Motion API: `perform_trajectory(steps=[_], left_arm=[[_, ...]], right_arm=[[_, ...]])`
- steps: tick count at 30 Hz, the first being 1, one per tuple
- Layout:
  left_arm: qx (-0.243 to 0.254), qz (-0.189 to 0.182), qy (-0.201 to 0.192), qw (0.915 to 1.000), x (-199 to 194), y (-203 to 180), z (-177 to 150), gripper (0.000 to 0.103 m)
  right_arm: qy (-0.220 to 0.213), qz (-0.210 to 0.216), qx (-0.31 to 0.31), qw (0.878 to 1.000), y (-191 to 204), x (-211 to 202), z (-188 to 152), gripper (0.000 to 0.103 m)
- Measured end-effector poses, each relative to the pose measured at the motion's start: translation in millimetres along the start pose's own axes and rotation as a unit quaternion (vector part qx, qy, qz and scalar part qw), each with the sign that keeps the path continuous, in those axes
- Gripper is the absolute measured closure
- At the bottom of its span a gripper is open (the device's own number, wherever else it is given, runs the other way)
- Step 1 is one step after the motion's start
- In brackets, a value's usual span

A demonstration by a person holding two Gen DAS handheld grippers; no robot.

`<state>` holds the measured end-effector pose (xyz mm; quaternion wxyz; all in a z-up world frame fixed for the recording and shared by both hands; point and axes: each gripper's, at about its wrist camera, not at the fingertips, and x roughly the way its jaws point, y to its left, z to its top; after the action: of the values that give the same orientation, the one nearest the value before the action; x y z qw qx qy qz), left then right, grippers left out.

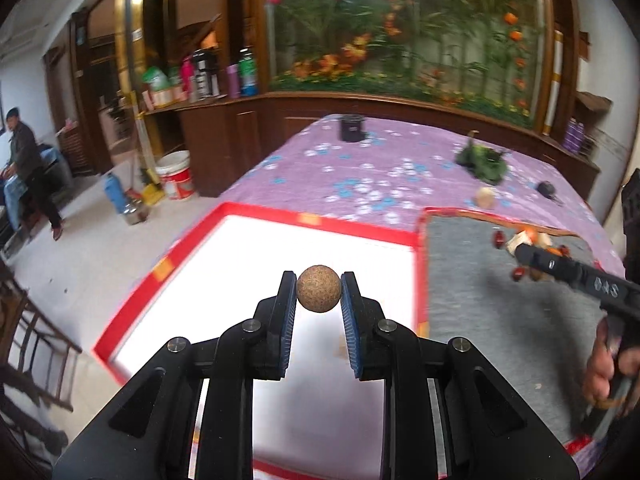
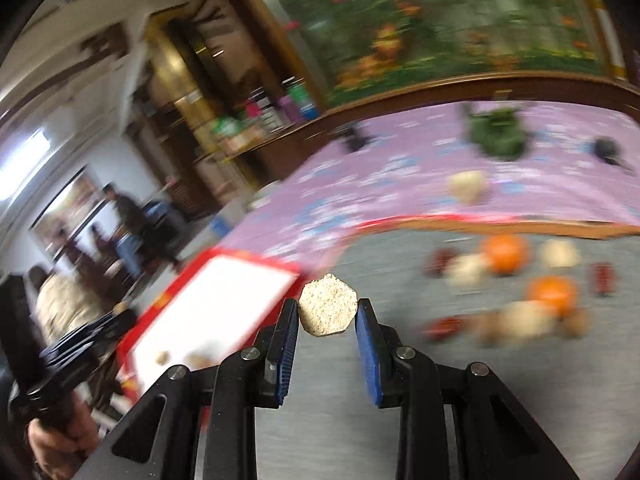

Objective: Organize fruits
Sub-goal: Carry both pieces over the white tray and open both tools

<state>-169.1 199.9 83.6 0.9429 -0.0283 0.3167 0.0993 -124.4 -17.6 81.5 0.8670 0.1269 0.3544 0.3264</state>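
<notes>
My left gripper [image 1: 319, 280] is shut on a small round brown fruit [image 1: 319, 289] and holds it above the white, red-rimmed tray [image 1: 320, 224]. My right gripper [image 2: 327, 304] is shut on a pale, speckled, faceted fruit [image 2: 327, 310] above the grey mat [image 2: 400, 400]. The right gripper also shows at the right edge of the left wrist view [image 1: 520, 250], over the grey mat [image 1: 480, 300]. Oranges [image 2: 505, 253], pale fruits [image 2: 466, 270] and small red fruits [image 2: 440, 260] lie blurred on the mat. Two small brown pieces [image 2: 162, 357] lie in the tray [image 2: 208, 312].
The trays sit on a table with a purple flowered cloth [image 1: 360, 168]. On it stand a dark cup [image 1: 352, 128], a green leafy bunch [image 1: 482, 160], a pale fruit [image 1: 485, 198] and a small dark object [image 1: 546, 189]. A person [image 1: 28, 168] sits at far left.
</notes>
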Motion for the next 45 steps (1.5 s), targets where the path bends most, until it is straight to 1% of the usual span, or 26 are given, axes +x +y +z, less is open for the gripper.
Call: perform_trajectory(steps=[3, 6, 10, 15, 20, 24, 30, 36, 41, 44, 45], left_arm=[[-0.012, 0.012, 0.006, 0.9998, 4, 17, -8, 0.082], [-0.013, 0.019, 0.008, 0.9997, 7, 23, -12, 0.082], [-0.011, 0.023, 0.005, 0.9997, 7, 27, -17, 0.082], [-0.009, 0.034, 0.002, 0.9994, 10, 30, -18, 0.082], [-0.009, 0.041, 0.006, 0.9991, 14, 31, -19, 0.082], [-0.006, 0.045, 0.008, 0.9989, 15, 29, -20, 0.082], [-0.006, 0.05, 0.016, 0.9986, 20, 28, -23, 0.082], [-0.006, 0.053, 0.025, 0.9982, 25, 28, -25, 0.082], [-0.013, 0.068, 0.036, 0.9969, 29, 29, -26, 0.081], [-0.021, 0.069, 0.049, 0.9962, 33, 31, -28, 0.077], [-0.024, 0.069, 0.052, 0.9959, 34, 31, -29, 0.071]], right_arm=[[0.023, 0.042, -0.027, 0.998, 46, 26, -9, 0.075], [0.027, 0.065, -0.056, 0.996, 79, 42, -20, 0.075], [0.031, 0.088, -0.063, 0.994, 98, 57, -35, 0.075], [0.055, 0.092, -0.06, 0.992, 103, 80, -42, 0.075], [0.07, 0.085, -0.085, 0.99, 110, 90, -47, 0.075], [0.07, 0.087, -0.097, 0.989, 114, 88, -51, 0.075], [0.087, 0.085, -0.084, 0.989, 106, 92, -50, 0.075], [0.088, 0.086, -0.087, 0.989, 107, 92, -51, 0.075], [0.089, 0.082, -0.09, 0.989, 108, 92, -51, 0.074], [0.088, 0.088, -0.09, 0.988, 108, 90, -52, 0.069], [0.087, 0.09, -0.09, 0.988, 108, 89, -52, 0.065]])
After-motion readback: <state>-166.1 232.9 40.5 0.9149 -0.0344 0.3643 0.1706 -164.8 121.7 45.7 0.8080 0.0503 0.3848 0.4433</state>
